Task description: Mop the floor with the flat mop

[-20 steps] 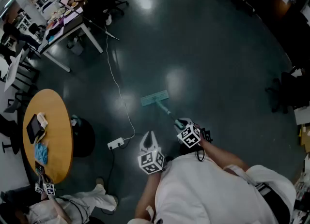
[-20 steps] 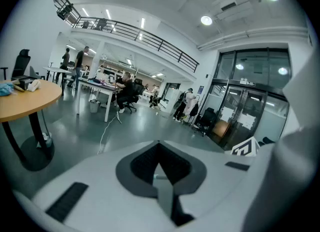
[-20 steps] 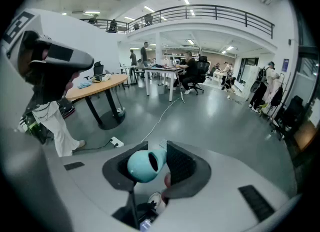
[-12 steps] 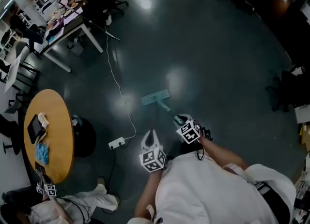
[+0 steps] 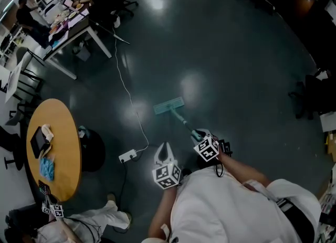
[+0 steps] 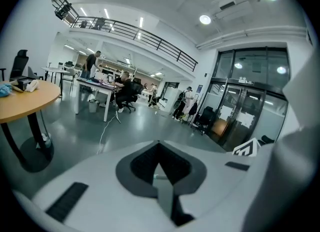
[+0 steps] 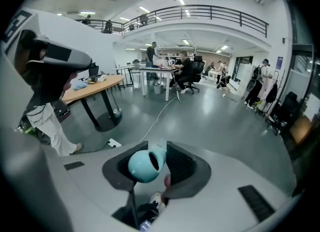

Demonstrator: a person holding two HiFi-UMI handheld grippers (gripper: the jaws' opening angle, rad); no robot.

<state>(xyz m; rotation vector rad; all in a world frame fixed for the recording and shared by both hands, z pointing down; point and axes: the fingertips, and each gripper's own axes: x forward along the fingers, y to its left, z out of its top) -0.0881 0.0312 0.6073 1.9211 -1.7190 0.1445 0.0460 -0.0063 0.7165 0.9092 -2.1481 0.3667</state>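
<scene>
The flat mop's teal head [image 5: 168, 105] lies flat on the dark floor [image 5: 226, 53] in front of me. Its teal handle [image 5: 183, 122] slopes back to my right gripper [image 5: 200, 135], which is shut on the handle's top end. In the right gripper view the rounded teal handle end [image 7: 144, 165], with a hole in it, sits between the jaws of the right gripper [image 7: 150, 170]. My left gripper [image 5: 164, 152] hangs to the left of the handle, apart from it, its white fingers meeting in a point. The left gripper [image 6: 160, 168] shows shut with nothing held.
A white cable [image 5: 127, 93] runs down the floor to a power strip [image 5: 126, 156], left of the mop. A round wooden table [image 5: 61, 131] with small items stands at the left, a person [image 5: 79, 225] below it. Desks with seated people [image 5: 73, 24] are far left; dark chairs [image 5: 310, 97] at right.
The right gripper has shifted slightly back toward me with the handle; the mop head has barely moved. The left gripper stays where it was.
</scene>
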